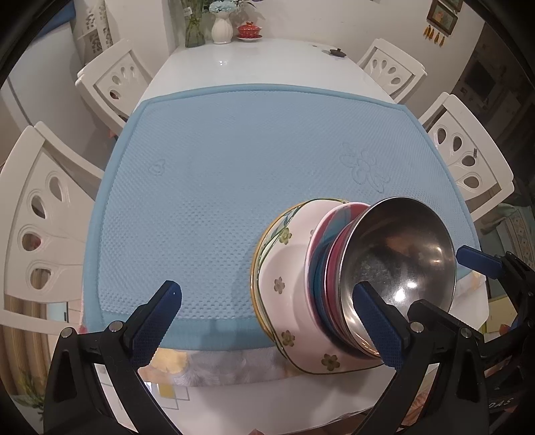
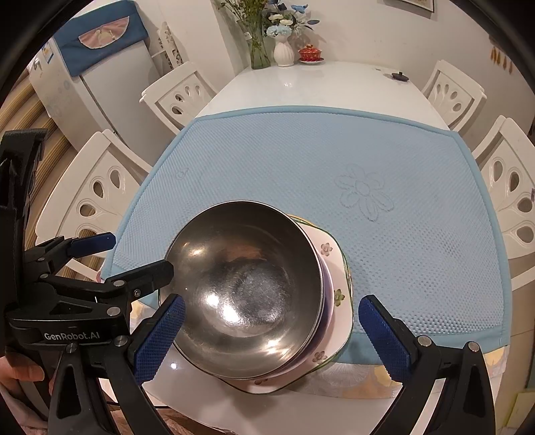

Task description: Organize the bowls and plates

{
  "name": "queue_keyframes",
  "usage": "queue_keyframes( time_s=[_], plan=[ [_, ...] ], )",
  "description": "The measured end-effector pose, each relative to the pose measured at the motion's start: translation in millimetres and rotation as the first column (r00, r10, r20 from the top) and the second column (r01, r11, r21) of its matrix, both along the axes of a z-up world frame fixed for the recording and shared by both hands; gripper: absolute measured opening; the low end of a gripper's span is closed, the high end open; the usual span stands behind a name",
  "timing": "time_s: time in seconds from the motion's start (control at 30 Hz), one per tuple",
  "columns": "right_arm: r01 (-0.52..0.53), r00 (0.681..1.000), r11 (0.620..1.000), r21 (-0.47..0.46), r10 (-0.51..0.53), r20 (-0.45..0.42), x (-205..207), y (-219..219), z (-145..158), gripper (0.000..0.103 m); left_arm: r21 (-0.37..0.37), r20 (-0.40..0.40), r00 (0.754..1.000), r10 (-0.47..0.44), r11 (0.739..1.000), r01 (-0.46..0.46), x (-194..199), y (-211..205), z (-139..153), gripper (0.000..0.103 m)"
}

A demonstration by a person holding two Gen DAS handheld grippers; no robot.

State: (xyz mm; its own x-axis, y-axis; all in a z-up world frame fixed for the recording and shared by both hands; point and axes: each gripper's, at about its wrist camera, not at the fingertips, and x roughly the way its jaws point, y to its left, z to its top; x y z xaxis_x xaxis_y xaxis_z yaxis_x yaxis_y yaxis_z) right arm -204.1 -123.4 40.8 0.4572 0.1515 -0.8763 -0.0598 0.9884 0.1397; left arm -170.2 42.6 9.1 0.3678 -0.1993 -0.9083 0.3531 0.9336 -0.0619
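A stack of dishes stands at the near edge of the blue mat (image 1: 234,174). A steel bowl (image 1: 401,254) sits on top of pink and blue bowls (image 1: 326,261), all on a square floral plate (image 1: 287,267). My left gripper (image 1: 267,291) is open; its right finger stands at the steel bowl's near rim, and the rest of its span lies left of the stack. In the right wrist view the steel bowl (image 2: 247,294) and the floral plate (image 2: 337,294) lie between the fingers of my open right gripper (image 2: 272,301), with the left gripper (image 2: 138,253) at the bowl's left rim.
The white table (image 1: 267,63) carries a vase (image 1: 221,30), a glass vase with stems (image 1: 194,31), a red lidded cup (image 1: 249,30) and a small dark object (image 1: 337,52) at its far end. White chairs (image 1: 43,217) flank both sides. A hand (image 2: 20,368) holds the left gripper.
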Motion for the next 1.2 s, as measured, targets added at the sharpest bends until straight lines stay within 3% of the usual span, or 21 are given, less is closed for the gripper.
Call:
queue_keyframes(
  time_s=[1.2],
  plan=[
    [-0.003,1.000,1.000,-0.001,0.003,-0.003,4.2,-8.2,-0.2,0.103,0.011,0.006,1.000,0.020,1.000,-0.020,6.7,-2.5,-0.1,0.102]
  ],
)
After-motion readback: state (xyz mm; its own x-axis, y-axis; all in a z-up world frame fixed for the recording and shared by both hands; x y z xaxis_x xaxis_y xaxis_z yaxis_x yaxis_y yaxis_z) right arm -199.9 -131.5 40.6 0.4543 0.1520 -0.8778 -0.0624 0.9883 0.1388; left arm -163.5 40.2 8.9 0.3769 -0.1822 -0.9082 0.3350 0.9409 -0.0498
